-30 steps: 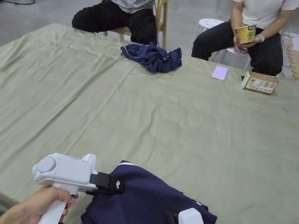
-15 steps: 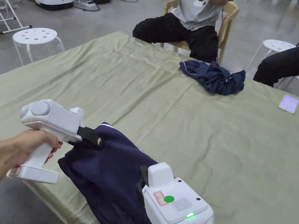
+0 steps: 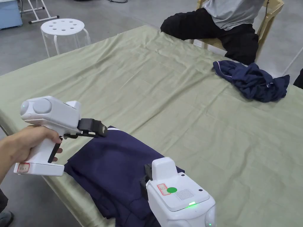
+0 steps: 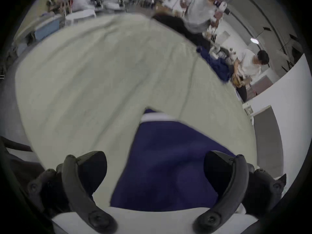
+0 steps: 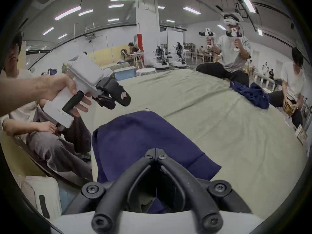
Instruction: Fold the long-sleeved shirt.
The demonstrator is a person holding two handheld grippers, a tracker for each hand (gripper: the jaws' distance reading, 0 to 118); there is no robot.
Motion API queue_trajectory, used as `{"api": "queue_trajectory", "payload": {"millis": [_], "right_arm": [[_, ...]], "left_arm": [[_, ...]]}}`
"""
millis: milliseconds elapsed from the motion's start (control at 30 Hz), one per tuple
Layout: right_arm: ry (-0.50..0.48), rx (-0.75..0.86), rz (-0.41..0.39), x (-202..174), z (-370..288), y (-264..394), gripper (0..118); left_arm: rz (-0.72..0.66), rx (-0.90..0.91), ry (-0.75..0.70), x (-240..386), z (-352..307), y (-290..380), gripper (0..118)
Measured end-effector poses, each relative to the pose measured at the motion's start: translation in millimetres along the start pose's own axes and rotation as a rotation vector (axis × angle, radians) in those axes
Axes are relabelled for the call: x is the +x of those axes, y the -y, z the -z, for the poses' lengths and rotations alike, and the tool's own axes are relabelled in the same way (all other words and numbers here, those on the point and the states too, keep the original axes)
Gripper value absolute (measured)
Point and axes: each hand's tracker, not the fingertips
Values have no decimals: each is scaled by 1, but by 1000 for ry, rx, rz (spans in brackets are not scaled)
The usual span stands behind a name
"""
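Observation:
A folded navy long-sleeved shirt (image 3: pixel 118 165) lies at the near edge of the table, its near side hanging over the rim. It also lies below the jaws in the left gripper view (image 4: pixel 162 161) and the right gripper view (image 5: pixel 135 139). My left gripper (image 3: pixel 99 130) hovers just above the shirt's far-left corner, open with its jaws wide apart (image 4: pixel 156 155) and nothing between them. My right gripper (image 5: pixel 155 151) is shut, tips together over the shirt's near right part. I see no cloth pinched there. In the head view its white body (image 3: pixel 177 195) hides its jaws.
The table wears a wrinkled green cloth (image 3: pixel 177 97). A crumpled navy garment (image 3: pixel 254 79) lies at the far right edge, with a person on a chair (image 3: pixel 227 26) behind it. A white stool (image 3: pixel 63 28) stands off the far left. Another person (image 5: pixel 42 136) sits left of the table.
The head camera has swung left. My left gripper has let go of the shirt's corner and opened. The shirt, held up before, now lies flat on the table.

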Motion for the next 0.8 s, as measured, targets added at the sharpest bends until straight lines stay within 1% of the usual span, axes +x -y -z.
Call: {"api": "queue_trajectory", "payload": {"millis": [33,67,100,133,200,233,267,300,333,367,400,467,533,600,633,733,800], "right_arm": [[-8,19,14,1,-6,-2,0],[-7,39,14,0,-13,-6,0],[-4,51,12,-1,-21,-10,0],[-5,71,7,-2,-30,-13,0],[4,114,5,-3,-49,-20,0],[8,134,10,-2,-58,-23,0],[4,157,13,-2,-70,-25,0],[16,184,13,-1,-81,-28,0],[26,189,11,0,-90,-30,0],[26,204,3,1,-99,-31,0],[31,217,-6,4,-109,-32,0],[64,241,-9,10,-129,-32,0],[103,273,2,21,-154,-28,0],[166,309,20,37,-184,-21,0],[193,327,17,45,-197,-18,0],[351,366,9,79,-247,-3,0],[442,396,39,106,-284,8,0]], "left_arm": [[16,75,-28,8,-14,-2,107],[95,234,-151,18,-34,-2,108],[72,314,-184,25,-49,-3,108],[71,306,-152,35,-61,1,108],[87,406,-123,60,-86,16,108],[147,408,-117,76,-92,25,106],[199,410,-159,97,-99,38,101],[232,475,-203,117,-107,54,88],[259,534,-237,134,-114,70,50],[277,586,-269,151,-116,84,18],[280,618,-302,167,-114,97,9],[286,705,-347,197,-114,123,7],[313,702,-292,226,-111,141,5],[325,730,-266,256,-105,156,5],[366,740,-243,272,-105,161,5],[447,798,-161,324,-109,174,4],[490,822,-105,360,-111,179,4]]}}
